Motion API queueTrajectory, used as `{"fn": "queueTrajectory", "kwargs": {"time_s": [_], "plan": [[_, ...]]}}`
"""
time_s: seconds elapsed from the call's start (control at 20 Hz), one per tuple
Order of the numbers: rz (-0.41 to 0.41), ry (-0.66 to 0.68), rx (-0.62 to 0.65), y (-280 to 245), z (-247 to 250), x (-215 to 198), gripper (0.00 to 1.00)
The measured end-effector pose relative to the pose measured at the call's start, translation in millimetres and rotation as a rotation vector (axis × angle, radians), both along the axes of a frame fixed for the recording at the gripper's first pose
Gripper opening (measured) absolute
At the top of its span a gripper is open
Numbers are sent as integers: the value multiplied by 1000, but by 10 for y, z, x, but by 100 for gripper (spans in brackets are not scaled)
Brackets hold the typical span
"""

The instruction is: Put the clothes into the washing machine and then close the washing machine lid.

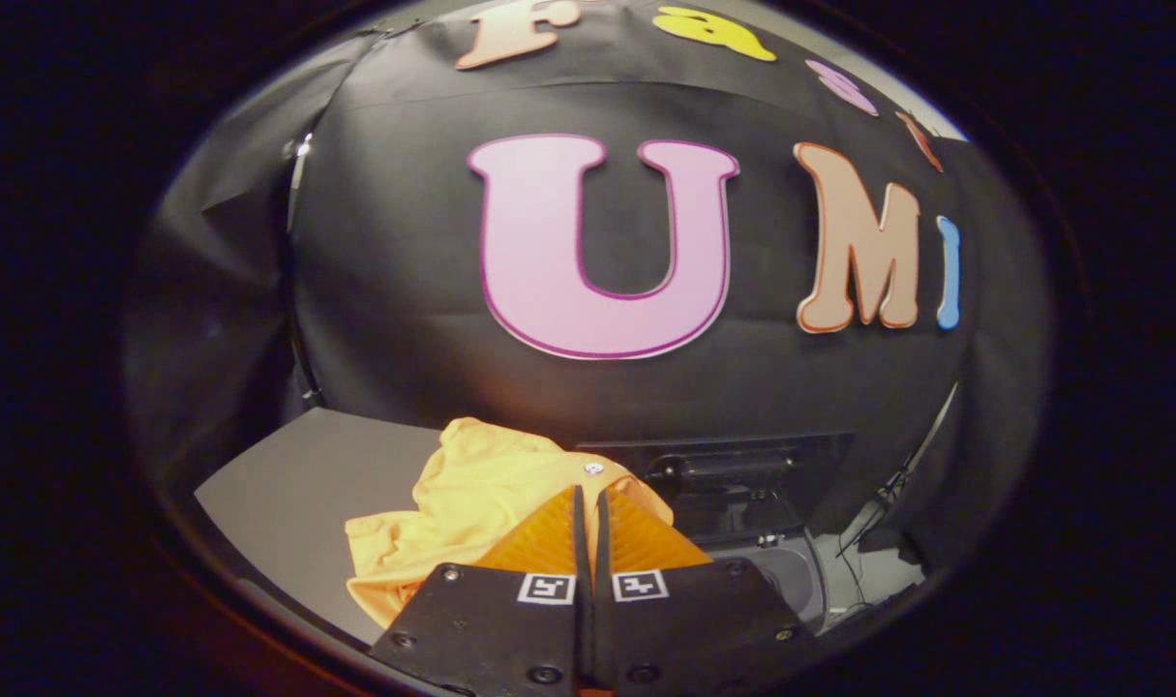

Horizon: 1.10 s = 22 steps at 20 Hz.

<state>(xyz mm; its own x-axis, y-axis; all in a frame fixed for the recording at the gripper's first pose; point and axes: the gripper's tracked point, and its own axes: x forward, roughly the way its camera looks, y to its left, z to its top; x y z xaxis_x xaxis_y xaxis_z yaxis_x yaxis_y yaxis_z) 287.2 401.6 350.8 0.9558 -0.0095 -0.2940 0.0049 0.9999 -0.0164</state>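
A yellow garment (471,503) lies bunched on the grey table (297,484), reaching from the left of the fingers up to their tips. My gripper (588,492) is shut on the yellow garment, and a thin strip of the cloth shows between the two fingers. A small white button sits right at the fingertips. The dark washing machine (742,503) stands just ahead and to the right, its lid (733,460) raised upright at the back. Part of its grey tub opening (791,576) shows to the right of the fingers.
Black booth cloth hangs close behind the table and the machine. Thin cables (883,513) run down to the right of the machine. The table's front edge curves past on the left.
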Motion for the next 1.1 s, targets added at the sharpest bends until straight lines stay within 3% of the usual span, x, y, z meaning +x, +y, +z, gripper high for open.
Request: {"fn": "queueTrajectory", "kwargs": {"time_s": [0.3, 0.5, 0.6, 0.8, 1.1], "plan": [[-110, 39, 19, -101, 106, 55, 0], [-156, 84, 16, -297, -198, 134, 0], [-172, 74, -3, -438, -220, 173, 14], [-181, 40, -21, -496, -199, 233, 89], [-159, 31, -12, -406, -168, 290, 89]]}}
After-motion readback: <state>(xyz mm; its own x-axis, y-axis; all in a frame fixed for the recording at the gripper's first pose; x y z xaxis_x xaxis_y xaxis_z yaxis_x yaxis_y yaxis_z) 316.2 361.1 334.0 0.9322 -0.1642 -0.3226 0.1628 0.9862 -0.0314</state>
